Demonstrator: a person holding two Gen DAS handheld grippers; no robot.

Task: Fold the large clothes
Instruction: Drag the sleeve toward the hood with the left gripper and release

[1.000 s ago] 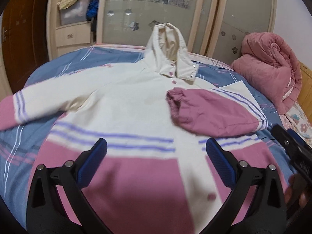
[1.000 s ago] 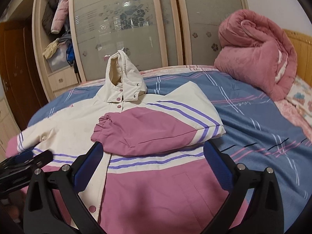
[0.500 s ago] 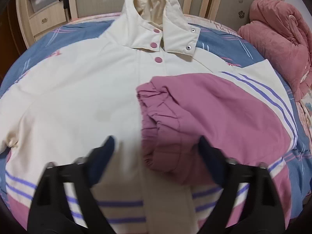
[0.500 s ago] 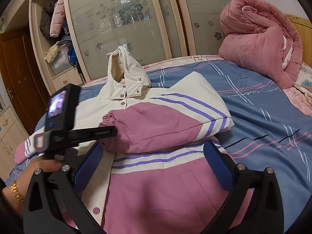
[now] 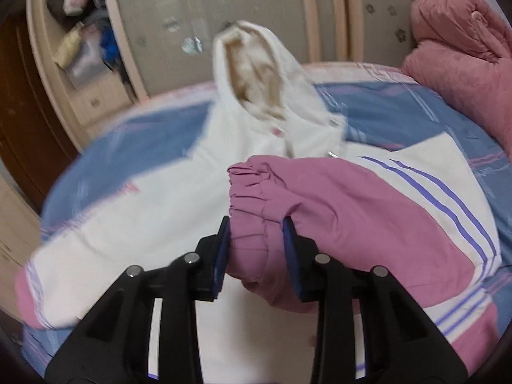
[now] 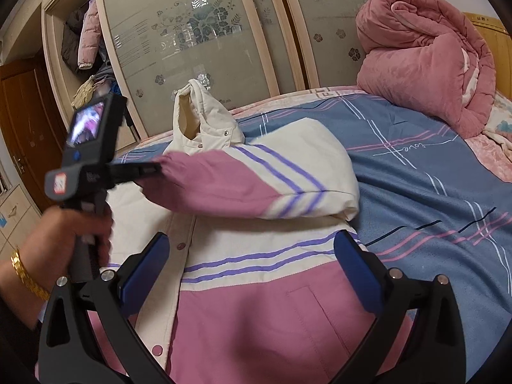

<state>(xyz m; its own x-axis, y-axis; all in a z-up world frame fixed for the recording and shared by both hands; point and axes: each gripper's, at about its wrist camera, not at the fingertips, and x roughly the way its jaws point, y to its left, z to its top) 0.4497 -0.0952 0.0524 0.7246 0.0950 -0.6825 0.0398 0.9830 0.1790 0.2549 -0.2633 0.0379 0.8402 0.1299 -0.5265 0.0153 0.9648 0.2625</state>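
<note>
A cream and pink padded hooded jacket with purple stripes (image 6: 243, 256) lies front-up across the blue bed sheet with pink and white lines (image 6: 432, 192). Its pink sleeve with a gathered elastic cuff (image 5: 336, 217) is folded across the chest, and the cuff end sits right between the jaws of the left gripper (image 5: 256, 233). A second ago those jaws stood wide apart over the pink hem with nothing between them; they have just been closing, and both blue pads now press on the cuff fabric, which bulges between them. In the right wrist view the cuff end looks raised a little off the cream chest, where half a second ago the sleeve lay flat. The cream hood (image 5: 256, 73) stands up beyond the jaws, and the other sleeve trails off to their left.

The right gripper (image 6: 252, 268) hovers over the pink lower front of the jacket, its jaws spread wide and empty, much as before. The person's left hand (image 6: 70, 233), with a gold bracelet (image 6: 25, 275) at the wrist, grips the left tool's handle. Farther off, a rolled pink quilt (image 6: 422, 64) rests at the bed's right, and frosted floral wardrobe doors (image 6: 198, 38) stand behind.
</note>
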